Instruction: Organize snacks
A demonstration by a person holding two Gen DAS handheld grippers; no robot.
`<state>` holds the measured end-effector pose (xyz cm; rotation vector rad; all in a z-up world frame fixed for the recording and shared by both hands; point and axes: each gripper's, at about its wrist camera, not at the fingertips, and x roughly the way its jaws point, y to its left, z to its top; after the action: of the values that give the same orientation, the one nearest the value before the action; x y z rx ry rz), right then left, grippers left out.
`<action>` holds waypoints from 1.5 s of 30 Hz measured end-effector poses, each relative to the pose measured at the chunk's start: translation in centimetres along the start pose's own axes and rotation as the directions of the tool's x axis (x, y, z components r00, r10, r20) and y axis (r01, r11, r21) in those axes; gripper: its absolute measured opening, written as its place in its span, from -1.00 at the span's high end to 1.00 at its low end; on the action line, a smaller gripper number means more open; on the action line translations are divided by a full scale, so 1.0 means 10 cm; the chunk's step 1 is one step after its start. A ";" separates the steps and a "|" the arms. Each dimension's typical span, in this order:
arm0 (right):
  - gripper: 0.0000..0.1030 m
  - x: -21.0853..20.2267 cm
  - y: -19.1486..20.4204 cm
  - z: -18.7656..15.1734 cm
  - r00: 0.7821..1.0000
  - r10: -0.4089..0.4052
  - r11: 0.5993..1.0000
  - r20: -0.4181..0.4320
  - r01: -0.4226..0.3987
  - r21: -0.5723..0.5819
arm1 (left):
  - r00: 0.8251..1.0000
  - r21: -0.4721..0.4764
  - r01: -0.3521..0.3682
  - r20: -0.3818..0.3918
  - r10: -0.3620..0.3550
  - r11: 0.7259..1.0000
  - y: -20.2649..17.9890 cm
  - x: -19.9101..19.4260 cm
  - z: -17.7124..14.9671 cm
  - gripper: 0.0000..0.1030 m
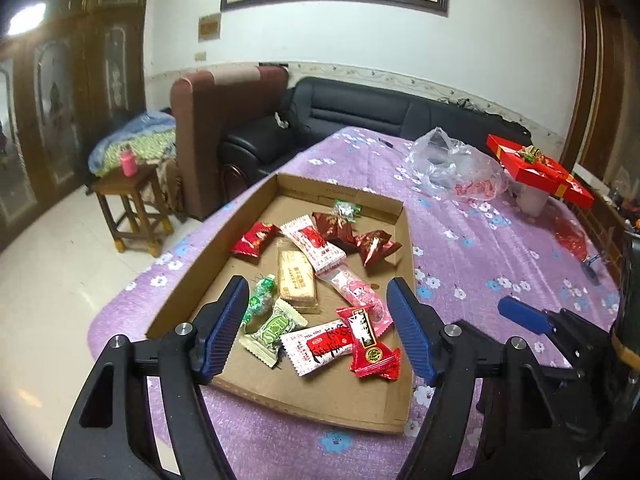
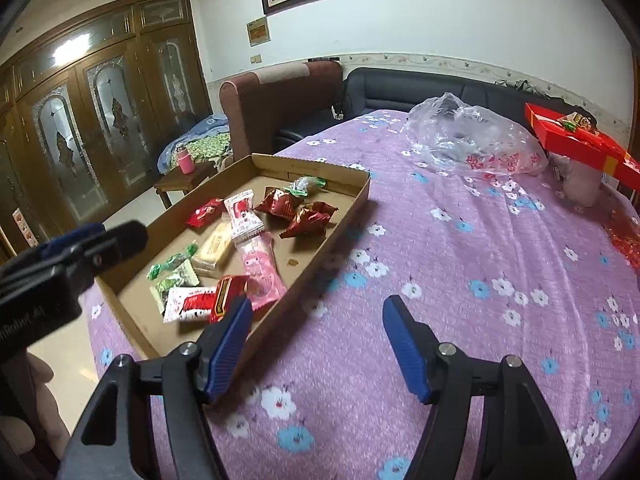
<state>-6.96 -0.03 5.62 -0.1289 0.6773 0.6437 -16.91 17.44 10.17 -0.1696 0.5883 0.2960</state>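
The left gripper (image 1: pixel 318 326), its blue-padded fingers standing wide apart with nothing between them, is hovering over the near end of the shallow brown cardboard tray (image 1: pixel 406 240) that is sitting on the bench under a purple flowered cloth (image 1: pixel 500 256). The wrapped snacks are lying loose inside the tray: green foil candies (image 1: pixel 260 300) at the left, a tan biscuit pack (image 1: pixel 297 276), a white-and-red wafer packet (image 1: pixel 320 346), then a red packet with a dark label (image 1: pixel 370 344) nearest the right finger. For a clean pick, it looks best to come down over one packet alone, closing across its narrow side so neighbours are not dragged. The right gripper (image 2: pixel 316 344) is also spread apart and holding nothing, poised over bare cloth just beside the tray's outer wall (image 2: pixel 320 252).

The left wrist view is showing the whole tray floor from above; the right wrist view is showing the tray's outer side, and the red gift box (image 2: pixel 580 140) beyond a crumpled clear plastic bag (image 2: pixel 468 136) more fully.
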 end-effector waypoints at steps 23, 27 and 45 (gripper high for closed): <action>-0.54 -0.34 0.11 -0.16 0.998 0.031 0.999 0.047 -0.031 -0.012 | 0.992 0.027 -0.093 0.083 0.090 0.995 -0.41 -0.35 -0.20 -0.75; -0.66 -0.35 0.17 -0.18 0.998 0.033 0.999 0.051 -0.032 -0.024 | 0.996 0.010 -0.058 0.064 0.057 0.998 -0.38 -0.35 -0.21 -0.75; -0.67 -0.18 0.36 -0.26 0.999 0.042 0.997 0.000 -0.042 -0.067 | 0.999 -0.013 -0.039 0.005 0.039 0.999 -0.26 -0.19 -0.29 -0.75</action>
<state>-11.59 1.16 5.06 -0.1767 0.6592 0.7073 -19.05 13.87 9.06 -0.1696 0.5853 0.3383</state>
